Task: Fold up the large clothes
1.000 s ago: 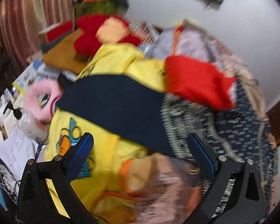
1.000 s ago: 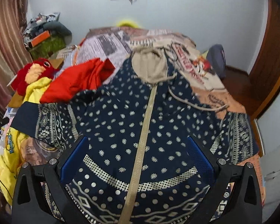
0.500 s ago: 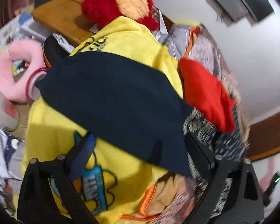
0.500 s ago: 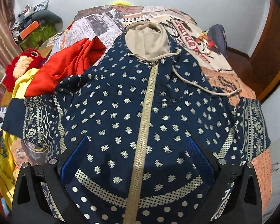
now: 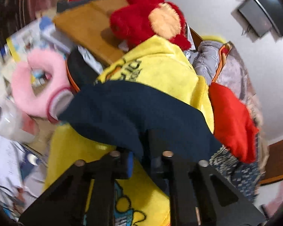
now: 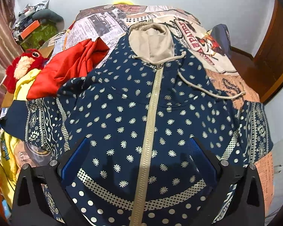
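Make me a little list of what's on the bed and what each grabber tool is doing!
Main garment: navy hoodie spread flat, zipper closed
Hood: beige, at the far end
Left tool: closing on the hoodie's plain navy cuff
Right tool: open, above the hoodie's hem
Beside hoodie: red cloth, yellow garment, red plush toy
Under everything: newspaper-print bedspread
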